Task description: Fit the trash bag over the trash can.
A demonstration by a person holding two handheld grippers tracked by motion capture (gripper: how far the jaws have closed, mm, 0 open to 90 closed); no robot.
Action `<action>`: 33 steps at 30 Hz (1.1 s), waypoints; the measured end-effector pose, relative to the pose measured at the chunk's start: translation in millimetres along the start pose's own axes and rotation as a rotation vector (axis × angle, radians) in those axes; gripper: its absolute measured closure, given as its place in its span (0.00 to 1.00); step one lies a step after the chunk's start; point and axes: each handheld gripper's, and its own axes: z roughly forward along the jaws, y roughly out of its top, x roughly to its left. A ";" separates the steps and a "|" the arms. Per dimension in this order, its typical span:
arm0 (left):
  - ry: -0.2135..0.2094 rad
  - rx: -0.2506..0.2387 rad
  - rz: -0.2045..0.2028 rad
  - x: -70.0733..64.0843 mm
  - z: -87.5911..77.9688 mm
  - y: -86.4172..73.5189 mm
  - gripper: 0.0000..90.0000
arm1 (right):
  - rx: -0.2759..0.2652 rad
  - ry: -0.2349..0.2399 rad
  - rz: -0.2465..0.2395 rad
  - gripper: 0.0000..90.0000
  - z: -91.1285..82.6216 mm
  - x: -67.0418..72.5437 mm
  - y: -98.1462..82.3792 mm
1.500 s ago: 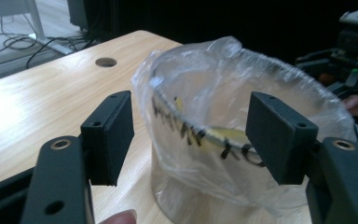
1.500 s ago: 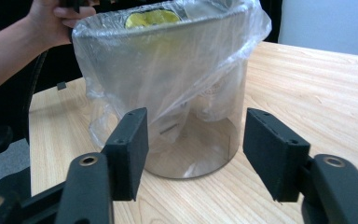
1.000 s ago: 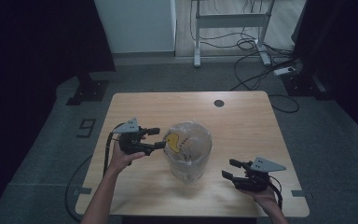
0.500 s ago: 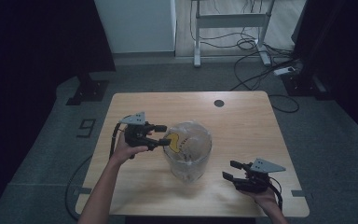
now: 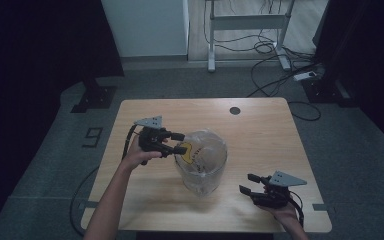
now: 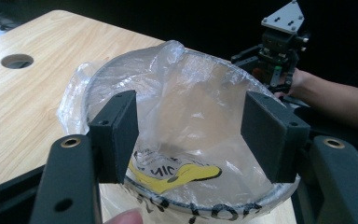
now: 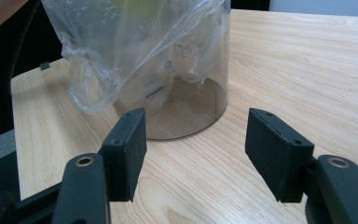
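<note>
Left tool [image 5: 179,143] at bagged clear bin [image 5: 201,162]; right tool [image 5: 247,183] apart.

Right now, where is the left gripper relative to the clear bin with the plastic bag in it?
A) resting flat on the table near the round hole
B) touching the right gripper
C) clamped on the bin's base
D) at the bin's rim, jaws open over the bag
D: the left gripper sits at the rim of the clear bin, its jaws standing open above the plastic bag, pads pressing on nothing.

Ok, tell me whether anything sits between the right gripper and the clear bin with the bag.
Nothing visible does. The right gripper rests open on the table, and only bare wood lies between its jaws and the clear bin with the plastic bag.
</note>
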 end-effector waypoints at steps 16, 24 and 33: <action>-0.055 0.064 0.022 13.1 19.1 19.9 0.41 | 0.004 -0.024 0.012 0.43 -4.6 1.9 -5.9; -0.062 0.080 0.026 14.0 26.0 25.4 0.41 | 0.005 -0.024 0.013 0.43 -5.5 1.6 -6.6; -0.060 0.098 0.018 18.8 34.2 26.1 0.45 | 0.005 -0.026 0.018 0.43 -5.4 0.4 -8.0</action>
